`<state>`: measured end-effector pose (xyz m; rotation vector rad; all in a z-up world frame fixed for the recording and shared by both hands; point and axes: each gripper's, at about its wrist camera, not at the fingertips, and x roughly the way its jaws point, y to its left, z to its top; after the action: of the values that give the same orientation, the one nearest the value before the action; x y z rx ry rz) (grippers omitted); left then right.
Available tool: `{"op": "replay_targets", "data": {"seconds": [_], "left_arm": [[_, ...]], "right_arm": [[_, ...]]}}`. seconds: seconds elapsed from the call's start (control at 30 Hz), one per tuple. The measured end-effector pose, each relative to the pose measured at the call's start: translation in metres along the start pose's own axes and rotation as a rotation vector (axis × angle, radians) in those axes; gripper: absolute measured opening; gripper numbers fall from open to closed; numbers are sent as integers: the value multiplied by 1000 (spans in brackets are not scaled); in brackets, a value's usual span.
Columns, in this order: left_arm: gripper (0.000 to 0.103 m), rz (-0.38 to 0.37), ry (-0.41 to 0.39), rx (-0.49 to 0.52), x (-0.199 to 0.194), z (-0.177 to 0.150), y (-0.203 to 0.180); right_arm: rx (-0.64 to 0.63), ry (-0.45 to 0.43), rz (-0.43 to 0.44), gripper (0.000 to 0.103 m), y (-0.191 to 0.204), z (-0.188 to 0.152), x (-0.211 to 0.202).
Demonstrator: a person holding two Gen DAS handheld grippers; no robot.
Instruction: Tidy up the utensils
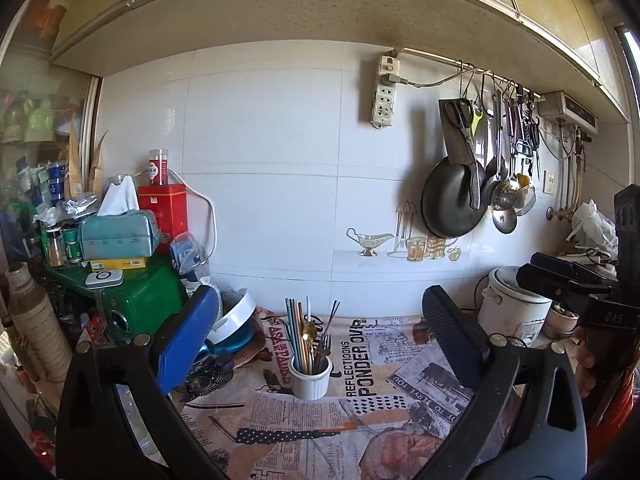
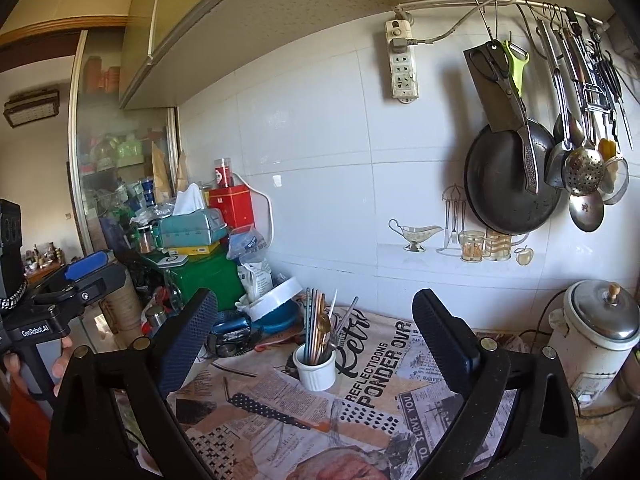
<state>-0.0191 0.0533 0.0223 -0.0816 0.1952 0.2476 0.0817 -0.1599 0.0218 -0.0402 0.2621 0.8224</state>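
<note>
Newspaper-print cloth covers tabletop; white ribbed ceramic cup stands mid-cloth, holding metal straws, gold spoon, dark forks. White tiled wall behind; black round pan and ladles hang right. Green box clutter left. Left claw wide open, empty. Right claw wide open, empty.

The left black two-finger gripper is held level, jaws spread wide, nothing between them. The right black two-finger gripper sits alongside to its right, equally wide, gripping nothing.
</note>
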Motion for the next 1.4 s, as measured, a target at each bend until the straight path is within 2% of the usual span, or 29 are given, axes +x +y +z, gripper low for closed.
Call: {"op": "replay_targets", "data": {"seconds": [0.5,1.4], "left_arm": [[102,2,24,16,1,-11,7],[102,-10,20,11,10,-11,9]], "right_arm": [[-18,21,-8,98,20,-5,1],[-37,56,-16,98,27,-9,14]]}}
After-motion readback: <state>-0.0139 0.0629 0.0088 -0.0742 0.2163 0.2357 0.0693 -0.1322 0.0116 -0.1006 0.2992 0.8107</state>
